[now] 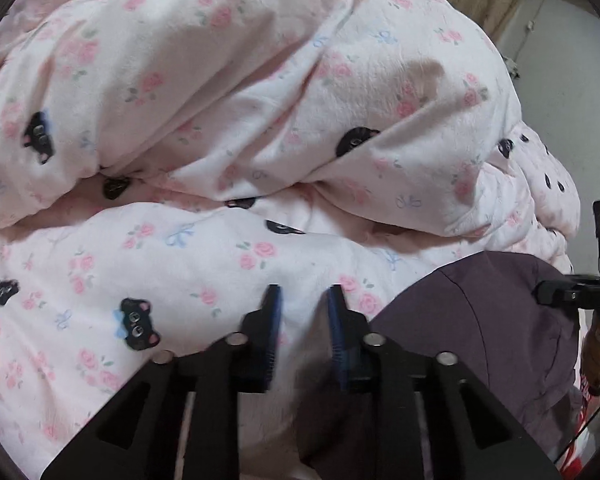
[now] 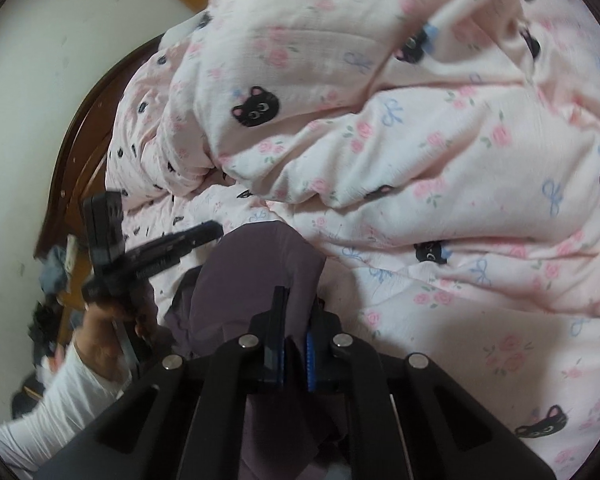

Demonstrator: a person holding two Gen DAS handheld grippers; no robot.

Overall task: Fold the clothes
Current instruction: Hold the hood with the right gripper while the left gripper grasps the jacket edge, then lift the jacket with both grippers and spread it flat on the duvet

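Purple garment (image 2: 256,280) lies on the floral quilt (image 2: 440,152) on the bed, long axis running away from the right gripper (image 2: 294,320), which is clamped on its near edge. Left gripper (image 1: 304,304) stands narrow with only quilt between its fingers, garment just to its right. Only the right view shows the pinch.

The purple garment (image 2: 256,272) runs under the right gripper's fingers (image 2: 278,320) and off the bottom edge, so its full shape stays hidden. The left gripper (image 2: 204,232) is motion-blurred. The floor clutter (image 2: 54,276) is too small to tell.
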